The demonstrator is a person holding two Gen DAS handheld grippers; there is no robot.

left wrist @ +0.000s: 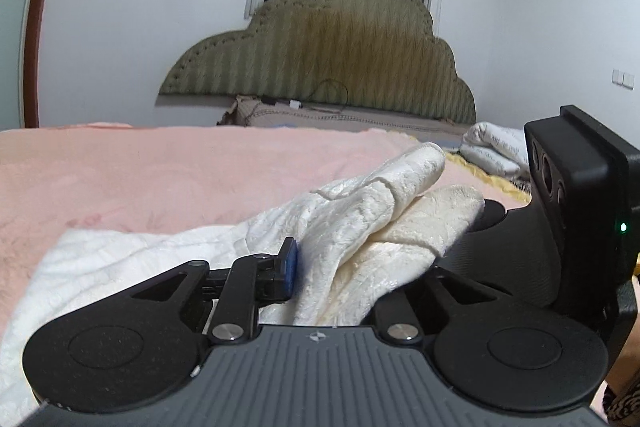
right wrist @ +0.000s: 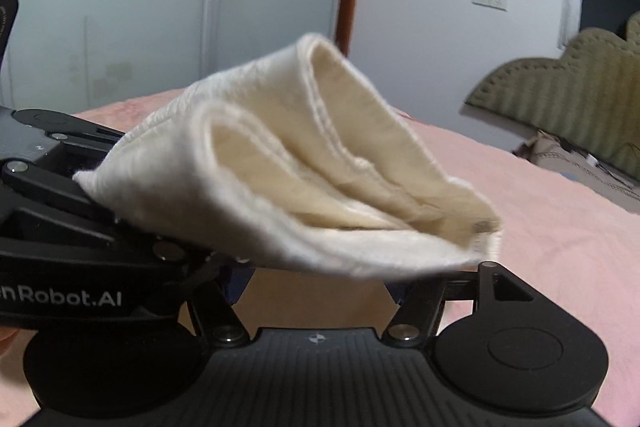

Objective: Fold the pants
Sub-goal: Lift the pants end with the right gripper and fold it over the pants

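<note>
The black left gripper (left wrist: pixel 320 267) pinches cream-white fleece pants (left wrist: pixel 352 223) narrowly; the right gripper (right wrist: pixel 320 275), touching alongside, holds the raised leg-cuff end (right wrist: pixel 304 163). The pants trail leftward onto the pink bed cover (left wrist: pixel 160 163), near its front edge.

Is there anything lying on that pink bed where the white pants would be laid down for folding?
Nothing visible blocks it. The pants hang bunched at the left gripper, partly resting on the pink blanket, whose open stretch looks bare. A rolled white quilt lies off at the far edge, beyond the blanket.
</note>
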